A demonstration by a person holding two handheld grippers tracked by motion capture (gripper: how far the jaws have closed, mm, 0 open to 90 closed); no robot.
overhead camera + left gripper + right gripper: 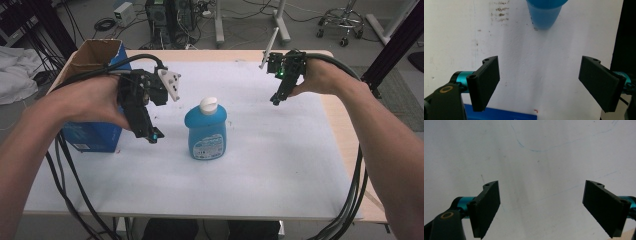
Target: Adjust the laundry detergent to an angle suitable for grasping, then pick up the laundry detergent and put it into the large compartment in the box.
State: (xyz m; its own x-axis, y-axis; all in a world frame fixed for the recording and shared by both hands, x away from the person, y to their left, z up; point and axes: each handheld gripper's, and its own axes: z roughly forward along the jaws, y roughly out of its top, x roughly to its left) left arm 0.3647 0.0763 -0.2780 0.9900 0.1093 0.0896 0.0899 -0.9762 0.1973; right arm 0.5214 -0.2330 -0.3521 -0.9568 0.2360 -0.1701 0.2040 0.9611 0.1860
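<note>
So nothing's really been grabbed yet here. The blue detergent bottle (206,131) with the white cap is standing upright near the middle of the bench (280,165), untouched, and if the job is picking it up or moving it, I'd say basically all of that is still left to do. The left hand-held gripper (150,134) is hanging just beside the bottle on its left, pointed down at the white surface, in front of the open blue cardboard box (95,95) that sits at the bench's left edge. In the left gripper view its jaws stand wide apart with only bare bench between them, and the bottle's blue body (545,12) sits at the top of the frame, clear of the pads. The right hand-held gripper (277,99) is off on the other side, well apart from the bottle, also angled down. Its own view shows the jaws spread wide too, holding nothing, just white bench with a few faint pen marks. My guess is the left one is closest to making a move on the bottle.
</note>
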